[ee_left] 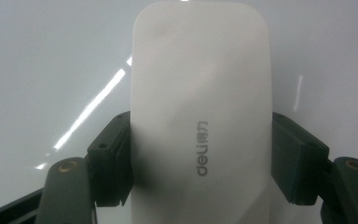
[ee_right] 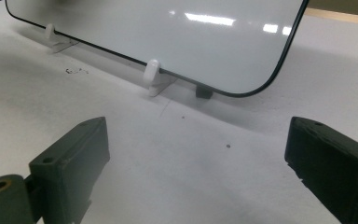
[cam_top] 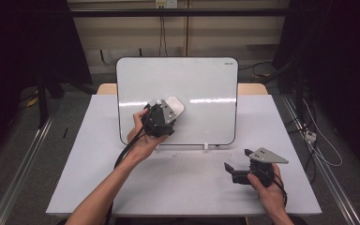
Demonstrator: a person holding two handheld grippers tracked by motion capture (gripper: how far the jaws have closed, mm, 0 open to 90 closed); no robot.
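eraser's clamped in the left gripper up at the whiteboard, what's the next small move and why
Probably slide the eraser sideways across the whiteboard. The left gripper is shut on its sides at the board's face, and the right gripper sits open over the table.

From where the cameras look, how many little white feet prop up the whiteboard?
2. In the right gripper view, one white foot clips the bottom edge of the whiteboard near its middle, another sits farther along at left. More may be hidden.
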